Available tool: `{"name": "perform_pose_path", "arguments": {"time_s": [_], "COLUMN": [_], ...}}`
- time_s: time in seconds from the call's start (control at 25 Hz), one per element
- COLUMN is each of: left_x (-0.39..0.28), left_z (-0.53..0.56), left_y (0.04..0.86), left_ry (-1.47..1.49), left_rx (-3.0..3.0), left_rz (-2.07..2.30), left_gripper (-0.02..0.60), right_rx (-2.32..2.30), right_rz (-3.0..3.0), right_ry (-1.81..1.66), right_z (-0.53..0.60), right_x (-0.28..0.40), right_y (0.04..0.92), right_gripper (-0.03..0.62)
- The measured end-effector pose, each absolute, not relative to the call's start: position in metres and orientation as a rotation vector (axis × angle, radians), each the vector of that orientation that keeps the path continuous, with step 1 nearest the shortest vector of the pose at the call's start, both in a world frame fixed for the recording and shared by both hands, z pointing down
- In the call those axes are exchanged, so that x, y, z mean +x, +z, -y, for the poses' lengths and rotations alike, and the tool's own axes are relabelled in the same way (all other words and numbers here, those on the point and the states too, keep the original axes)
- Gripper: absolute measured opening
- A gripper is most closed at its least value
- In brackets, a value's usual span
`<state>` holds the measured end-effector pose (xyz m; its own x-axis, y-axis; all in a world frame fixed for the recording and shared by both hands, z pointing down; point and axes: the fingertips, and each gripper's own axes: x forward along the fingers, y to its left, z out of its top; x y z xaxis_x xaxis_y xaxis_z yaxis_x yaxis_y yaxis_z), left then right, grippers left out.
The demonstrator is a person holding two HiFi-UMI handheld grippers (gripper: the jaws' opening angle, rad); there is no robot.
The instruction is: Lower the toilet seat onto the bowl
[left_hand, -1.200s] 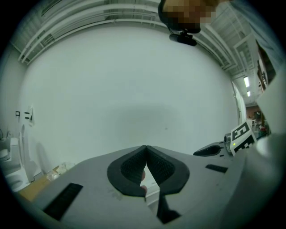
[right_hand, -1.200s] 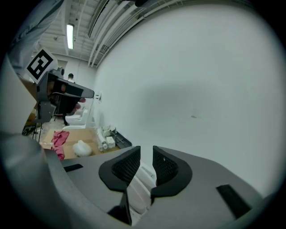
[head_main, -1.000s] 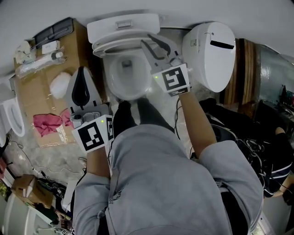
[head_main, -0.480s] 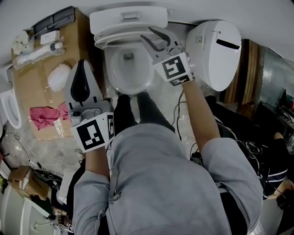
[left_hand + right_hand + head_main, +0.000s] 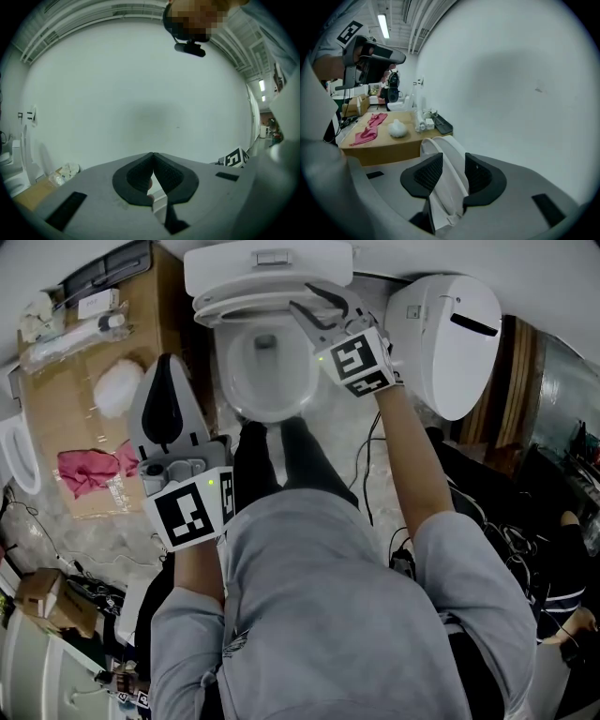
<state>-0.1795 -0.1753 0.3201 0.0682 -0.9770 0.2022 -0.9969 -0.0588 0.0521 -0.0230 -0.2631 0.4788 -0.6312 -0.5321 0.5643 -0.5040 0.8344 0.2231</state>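
White toilet bowl (image 5: 225,381) at top centre, its front rim cut off by the person's legs. Toilet seat (image 5: 234,307) sits over the bowl's back; tilt unreadable from above. Right gripper (image 5: 302,317) straddles the seat edge, jaws just been opening, wide, not clamping. Left gripper (image 5: 168,367) closed, empty, beside the bowl.

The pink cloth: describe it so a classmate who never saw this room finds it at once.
Find the toilet; left of it in the head view lies brown cardboard. On it, nearer the person, lies the pink cloth: the only pink item, unlike the white wad.
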Motion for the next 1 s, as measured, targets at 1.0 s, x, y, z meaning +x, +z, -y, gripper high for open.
{"name": "perform_pose_path", "arguments": {"time_s": [1.0], "left_x": [-0.176], "left_z": [0.173], "left_y": [0.342], "left_ry": [0.191], "left_rx": [2.137], "left_rz": [1.997], "left_gripper": [0.000], "right_rx": [0.662], "right_rz": [2.244], "right_ry": [-0.108], "right_z": [0.259], "right_x": [-0.020], "right_y": [0.521], "right_gripper": [0.075]}}
